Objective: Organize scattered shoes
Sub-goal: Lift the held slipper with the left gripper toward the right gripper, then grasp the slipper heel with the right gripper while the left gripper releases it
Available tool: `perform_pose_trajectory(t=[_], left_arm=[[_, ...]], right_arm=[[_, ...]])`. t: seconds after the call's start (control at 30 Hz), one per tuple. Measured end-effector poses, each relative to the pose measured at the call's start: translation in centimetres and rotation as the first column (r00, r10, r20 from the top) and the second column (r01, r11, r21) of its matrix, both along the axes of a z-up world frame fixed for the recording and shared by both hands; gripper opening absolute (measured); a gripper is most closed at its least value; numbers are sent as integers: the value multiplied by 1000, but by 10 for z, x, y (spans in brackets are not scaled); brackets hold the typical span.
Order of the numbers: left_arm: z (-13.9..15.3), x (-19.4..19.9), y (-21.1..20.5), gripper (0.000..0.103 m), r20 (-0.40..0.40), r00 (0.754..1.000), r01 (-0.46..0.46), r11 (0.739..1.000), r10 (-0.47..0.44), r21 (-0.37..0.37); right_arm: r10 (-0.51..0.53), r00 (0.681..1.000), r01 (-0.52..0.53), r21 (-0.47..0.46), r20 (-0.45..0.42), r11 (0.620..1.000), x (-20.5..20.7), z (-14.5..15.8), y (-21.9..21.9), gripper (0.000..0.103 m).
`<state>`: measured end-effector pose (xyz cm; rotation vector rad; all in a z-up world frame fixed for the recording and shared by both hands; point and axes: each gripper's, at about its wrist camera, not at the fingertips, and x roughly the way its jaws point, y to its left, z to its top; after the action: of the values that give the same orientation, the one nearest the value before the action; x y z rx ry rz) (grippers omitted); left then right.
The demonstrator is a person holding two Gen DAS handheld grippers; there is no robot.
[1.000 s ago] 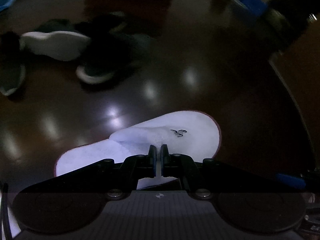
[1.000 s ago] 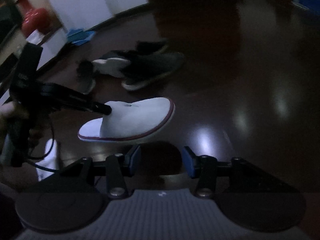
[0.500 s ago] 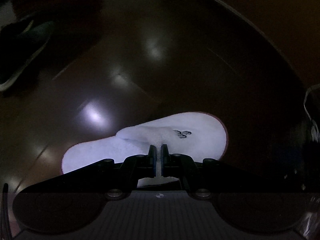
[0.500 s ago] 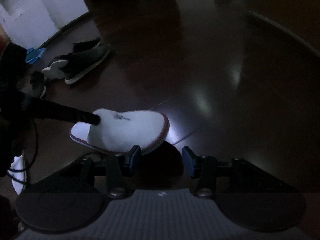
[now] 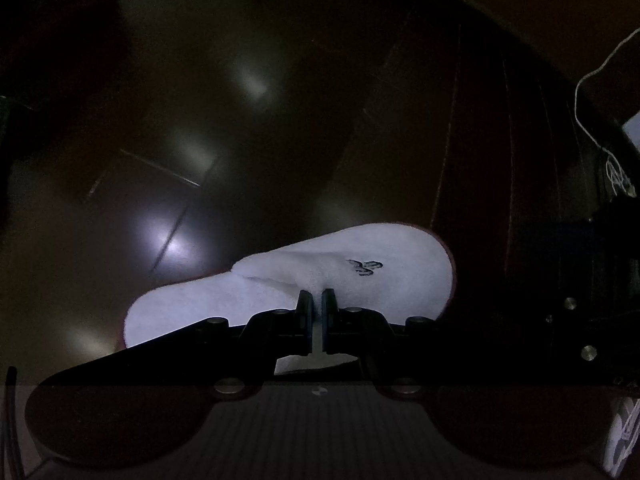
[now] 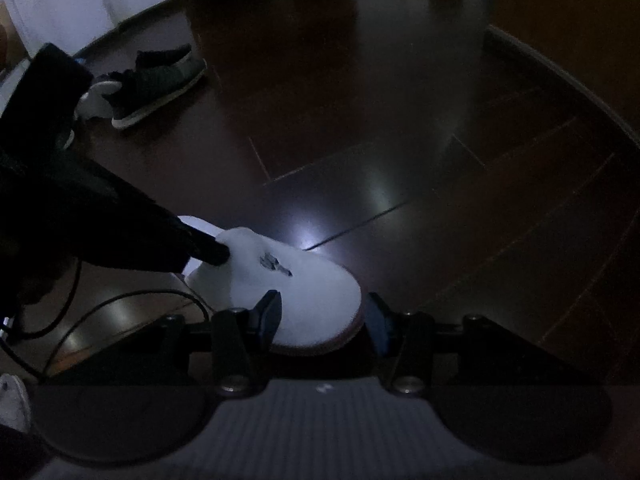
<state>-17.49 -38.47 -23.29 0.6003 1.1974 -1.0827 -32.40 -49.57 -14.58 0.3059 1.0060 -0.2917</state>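
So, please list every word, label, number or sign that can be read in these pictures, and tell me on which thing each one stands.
No text can be read as words or numbers.
White slipper: a small dark embroidered mark on the upper, a logo shape, no legible letters; it is held by the left gripper.
Left gripper body: a tiny pale emblem, too small to read.
Right gripper body: the same tiny emblem, unreadable.
Dark sneaker: no visible label.
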Motion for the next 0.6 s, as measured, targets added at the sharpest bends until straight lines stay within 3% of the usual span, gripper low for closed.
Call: perform_pose_trajectory(t=[0.33,0.53,0.6], left_arm=[[-43,-13,5,8,-9,999,49,996,-48,69],[-46,-13,0,26,-28,999,42,997,-40,67],[-45,-9,5,40,-34,999,39,998,-37,58]], right_arm=[[39,998,-39,-6,-44,999,1,-18,1,49],[101,992,-102,-19,-76,995,9,-29,6,49],[118,990,-121,-23,-81,992,12,-31,7,49]])
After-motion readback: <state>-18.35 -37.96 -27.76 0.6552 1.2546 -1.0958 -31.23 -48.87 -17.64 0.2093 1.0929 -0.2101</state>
